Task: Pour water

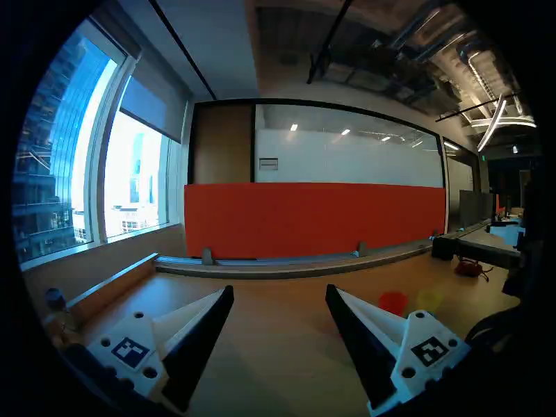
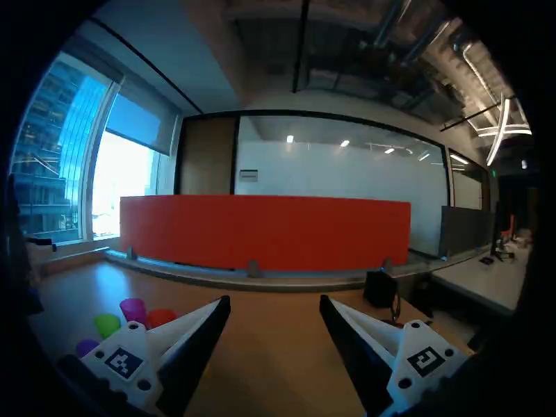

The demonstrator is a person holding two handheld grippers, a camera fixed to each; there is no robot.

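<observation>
My left gripper (image 1: 279,293) is open over the wooden desk (image 1: 278,326), nothing between its fingers. A red cup (image 1: 393,302) and a yellow cup (image 1: 430,299) stand on the desk just beyond its right finger. In the right gripper view, my right gripper (image 2: 274,302) is also open and empty. Several coloured cups sit behind its left finger: a magenta one (image 2: 133,309), a green one (image 2: 107,324), a red one (image 2: 160,317) and a purple one (image 2: 86,346), partly hidden by the finger.
An orange divider panel (image 1: 313,219) runs along the desk's far edge. Large windows (image 1: 83,181) line the left side. A black object (image 2: 381,288) stands at the desk's far right, with another desk (image 2: 479,274) beyond it. A red item with a cable (image 1: 469,267) lies far right.
</observation>
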